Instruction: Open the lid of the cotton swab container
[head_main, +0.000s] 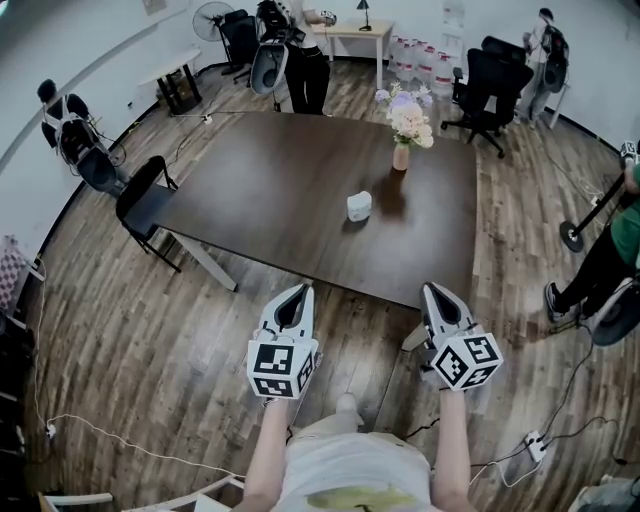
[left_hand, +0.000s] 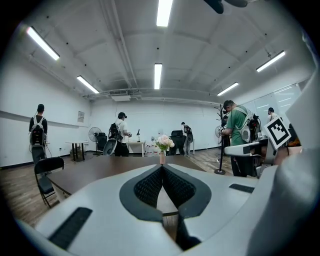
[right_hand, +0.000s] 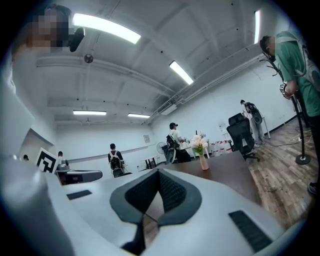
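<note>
Left claw (head_main: 297, 291) and right claw (head_main: 432, 290), both pinched empty, may topple the cotton swab container (head_main: 359, 206) if arriving unopened.

a flower vase (head_main: 401, 156) stands on the dark table (head_main: 290, 170), a black chair (head_main: 146, 203) at its left edge.

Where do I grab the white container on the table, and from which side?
Likely the container by its lower sides, from the near table edge: it stands upright, clear of the vase behind, leaving its top free.
</note>
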